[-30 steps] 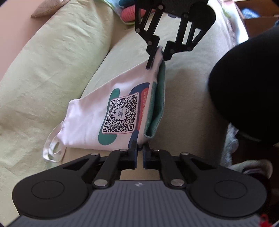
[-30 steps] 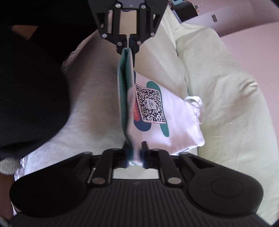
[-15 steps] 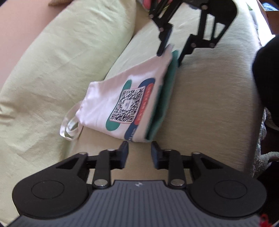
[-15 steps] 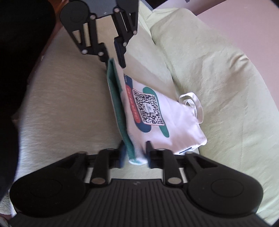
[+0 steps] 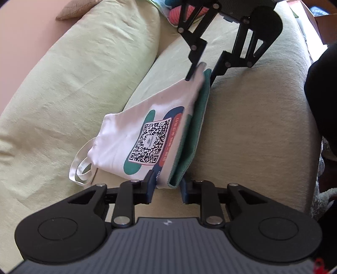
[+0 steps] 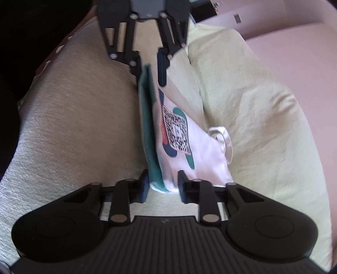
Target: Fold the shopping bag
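Lying folded on a pale green sofa seat cushion, the white shopping bag is showing its QR code print upward, with a teal layer running along one long edge and its white handles spilling toward the sofa's back cushion. One end of that teal-edged side is sitting between the fingers of the left gripper, whose jaws are closing around the corner; a sliver of gap seems to be remaining on one side, so contact cannot be confirmed. At the opposite end, the right gripper is likewise closing on the bag's other corner, with fabric between its fingers and the pads not plainly pressing. Each gripper is facing the other across the bag's length. Beyond the cushions, a pink wall is rising behind the sofa, and a pink and green bundle is resting at the far end of the seat. A person's dark clothing is filling one edge of the left wrist view, cut off by the frame. Motion blur is softening the right wrist view, making the small lettering beside the code unreadable.
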Tool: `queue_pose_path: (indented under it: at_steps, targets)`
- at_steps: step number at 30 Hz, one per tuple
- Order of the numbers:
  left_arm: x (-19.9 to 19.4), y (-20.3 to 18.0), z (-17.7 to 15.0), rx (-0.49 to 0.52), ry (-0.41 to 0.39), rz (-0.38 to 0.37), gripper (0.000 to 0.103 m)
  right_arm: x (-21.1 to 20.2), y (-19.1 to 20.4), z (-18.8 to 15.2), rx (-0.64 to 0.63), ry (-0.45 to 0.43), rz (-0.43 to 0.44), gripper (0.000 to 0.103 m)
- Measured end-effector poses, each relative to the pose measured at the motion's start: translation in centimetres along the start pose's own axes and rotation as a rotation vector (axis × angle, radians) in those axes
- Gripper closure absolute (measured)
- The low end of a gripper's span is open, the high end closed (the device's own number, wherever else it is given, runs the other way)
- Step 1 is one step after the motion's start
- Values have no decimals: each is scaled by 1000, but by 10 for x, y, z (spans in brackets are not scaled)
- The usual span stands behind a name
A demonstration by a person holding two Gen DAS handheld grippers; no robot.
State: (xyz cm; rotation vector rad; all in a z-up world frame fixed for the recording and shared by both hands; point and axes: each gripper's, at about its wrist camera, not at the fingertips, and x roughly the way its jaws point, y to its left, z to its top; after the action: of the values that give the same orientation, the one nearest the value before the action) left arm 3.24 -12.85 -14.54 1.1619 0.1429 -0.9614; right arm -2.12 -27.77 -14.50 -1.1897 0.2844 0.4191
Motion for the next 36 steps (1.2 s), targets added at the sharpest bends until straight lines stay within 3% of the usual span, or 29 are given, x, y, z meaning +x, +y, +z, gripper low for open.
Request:
queue_pose_path:
  at_steps: [2, 7, 12, 21, 26, 30, 33, 36]
  targets:
    - [-3, 6, 5, -42, 28, -43, 91, -3, -5, 2, 45, 10, 40, 91]
    - [-25, 26, 14, -171, 64, -220, 92, -23, -43, 4, 319, 27, 209, 91]
    - [-32, 43, 12, -324, 107, -403, 92, -33, -77, -12, 623, 46, 495, 91]
    - [-10, 71, -2, -563, 175, -537, 92, 11, -127, -64, 1078, 80, 830, 92]
    - [-2, 85, -10, -666, 198, -596, 88, 22, -126, -91, 1268, 89, 916, 92]
    - [-11, 92, -11, -709, 197, -558, 82, 25, -123, -108, 1414, 106, 951, 93]
    - [-27, 85, -3, -674, 201, -458, 82, 26, -122, -116, 1505, 136, 961, 94]
    - [-54, 76, 11, -619, 171, -334, 90, 31, -125, -118, 1572, 207, 975, 94]
